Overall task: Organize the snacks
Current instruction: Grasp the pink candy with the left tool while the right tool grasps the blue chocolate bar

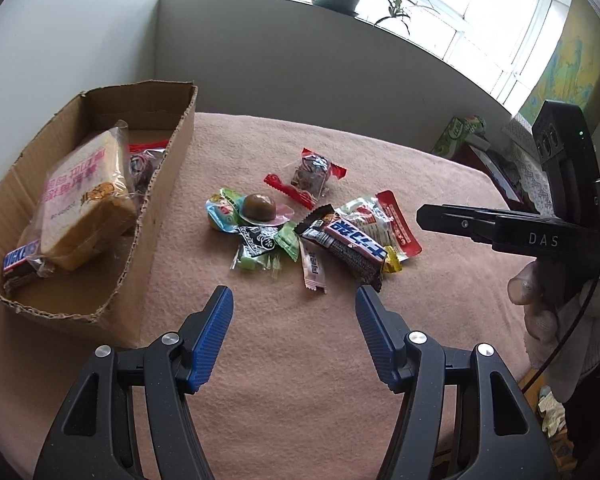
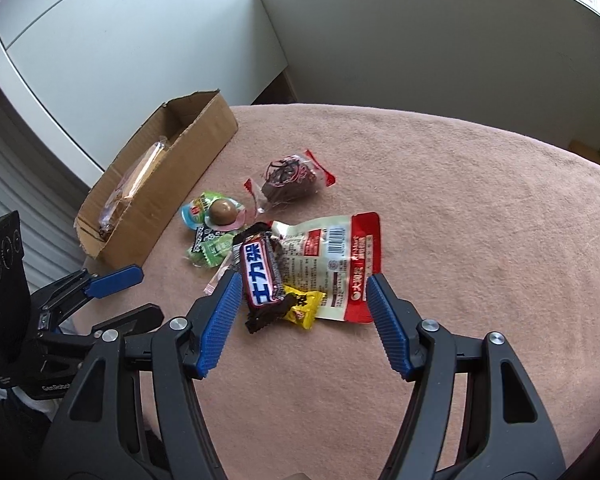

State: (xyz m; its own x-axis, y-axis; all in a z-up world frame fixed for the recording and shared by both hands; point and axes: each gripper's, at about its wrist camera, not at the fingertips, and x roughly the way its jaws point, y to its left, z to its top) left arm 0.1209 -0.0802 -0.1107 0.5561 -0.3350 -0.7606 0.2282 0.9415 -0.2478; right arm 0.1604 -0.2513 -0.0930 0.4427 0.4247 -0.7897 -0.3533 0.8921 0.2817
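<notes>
Both hand-held grippers, left (image 1: 294, 302) and right (image 2: 304, 292), hover released over the pink-clothed table (image 2: 460, 208), the brown Snickers bar (image 2: 262, 276) between the right's blue pads.

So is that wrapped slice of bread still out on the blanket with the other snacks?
No, the wrapped bread already sits inside the cardboard box, beside a chocolate bar.

One cardboard box (image 1: 162, 184) stands on the pink blanket (image 1: 380, 340). Inside it I count one wrapped bread (image 1: 86, 200), one Snickers bar (image 1: 18, 268) and one clear packet (image 1: 142, 166) (partly hidden). Outside lie one Snickers bar (image 2: 260, 276), one red-and-white pouch (image 2: 336, 264), one dark clear-wrapped snack (image 2: 288, 182), one yellow sachet (image 2: 304, 306), one brown jelly cup (image 2: 222, 212), and several small green sweets (image 2: 208, 250).
</notes>
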